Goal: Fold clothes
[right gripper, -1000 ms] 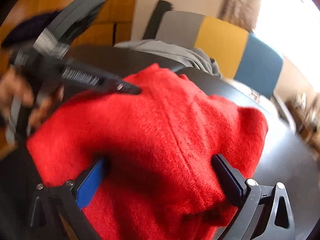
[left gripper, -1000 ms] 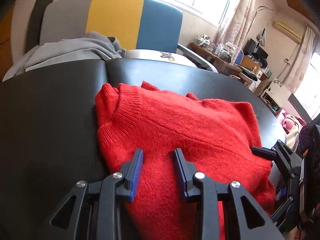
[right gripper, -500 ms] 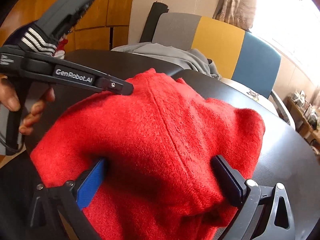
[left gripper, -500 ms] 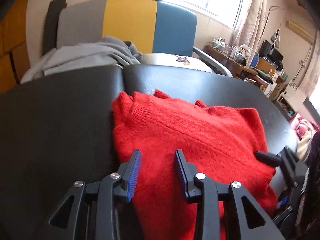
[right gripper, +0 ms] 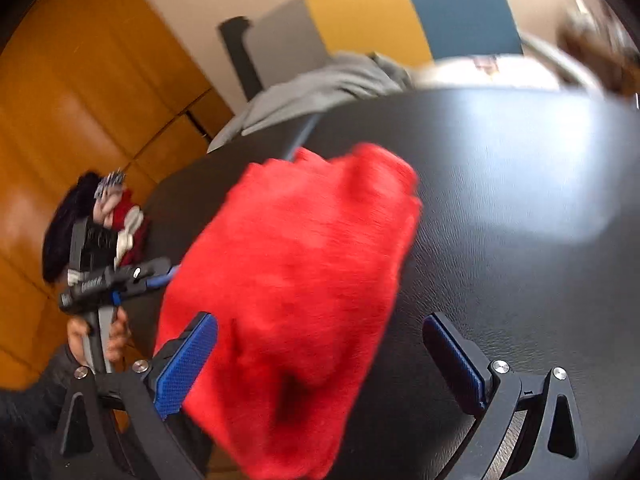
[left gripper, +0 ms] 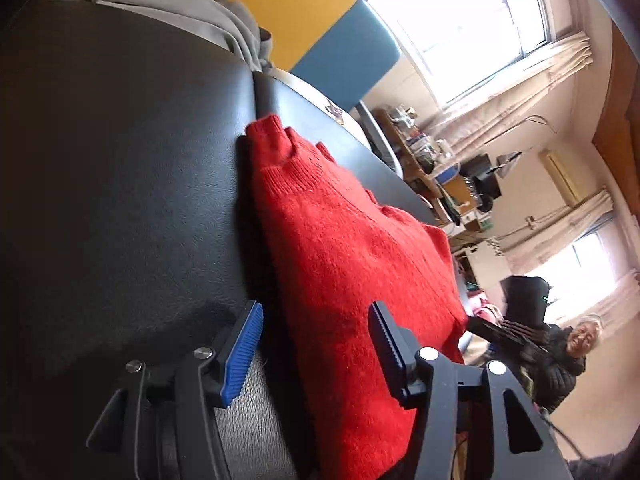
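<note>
A folded red knit sweater (left gripper: 344, 264) lies on the black padded table (left gripper: 120, 184). My left gripper (left gripper: 316, 344) is open at the sweater's near edge, one finger on the table beside it and one over the knit. In the right wrist view the sweater (right gripper: 296, 288) is blurred. My right gripper (right gripper: 320, 360) is open wide at its near end, holding nothing. The left gripper (right gripper: 160, 278) shows there at the sweater's left edge, held by a hand.
A grey garment (left gripper: 192, 12) lies heaped at the table's far edge, also in the right wrist view (right gripper: 320, 88). Behind it stands a grey, yellow and blue chair (left gripper: 320, 36). Orange wooden panels (right gripper: 72, 128) are at the left. A person (left gripper: 568, 356) sits far right.
Both grippers have pulled back and tilted. The left jaws have opened wider. The right gripper no longer straddles the sweater's bulk; the sweater lies lower and to its left.
</note>
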